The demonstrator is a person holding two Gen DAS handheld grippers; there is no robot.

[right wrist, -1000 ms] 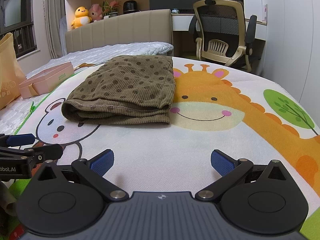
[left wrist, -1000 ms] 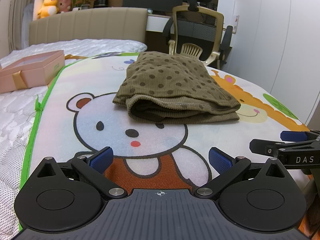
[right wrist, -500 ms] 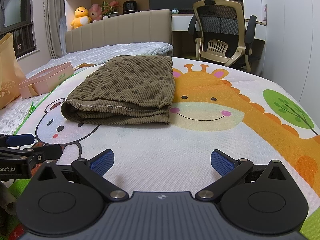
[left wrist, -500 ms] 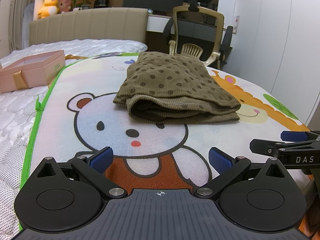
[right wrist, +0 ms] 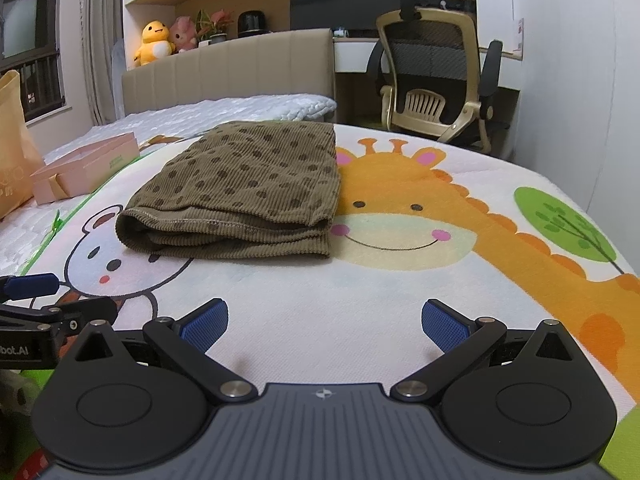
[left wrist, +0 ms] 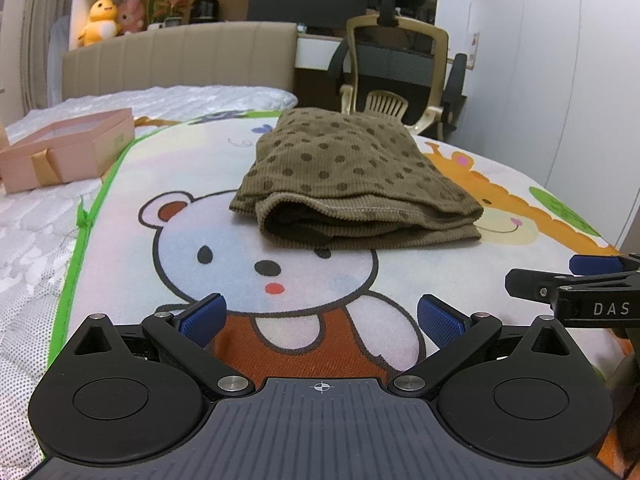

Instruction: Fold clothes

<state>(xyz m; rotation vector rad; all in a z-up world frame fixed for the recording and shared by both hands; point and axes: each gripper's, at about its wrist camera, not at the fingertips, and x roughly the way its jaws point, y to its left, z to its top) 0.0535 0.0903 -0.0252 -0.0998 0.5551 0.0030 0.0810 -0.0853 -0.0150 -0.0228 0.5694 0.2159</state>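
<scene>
Nothing has moved since the earlier frames: our two tools hang where they were and the cloth lies as it lay. We see the brown dotted garment folded into a thick rectangle on the cartoon mat that covers the bed, one side over the bear's head, the other touching the giraffe's cheek. Its stacked edges face us, so we judge the folding done or nearly so; perhaps one more fold or a smoothing remains.

Our left tongs stand apart and empty, low over the bear's orange shirt, short of the garment. Our right tongs are likewise spread wide with nothing between them, over the pale part of the mat below the giraffe's face. We judge both are held back and open so as not to disturb the neat bundle.

Away to the left on the white quilt sits a pink gift box with a gold ribbon; its top looks open or windowed, and we cannot tell what is inside. A yellow paper bag stands beyond it, contents hidden.
</scene>
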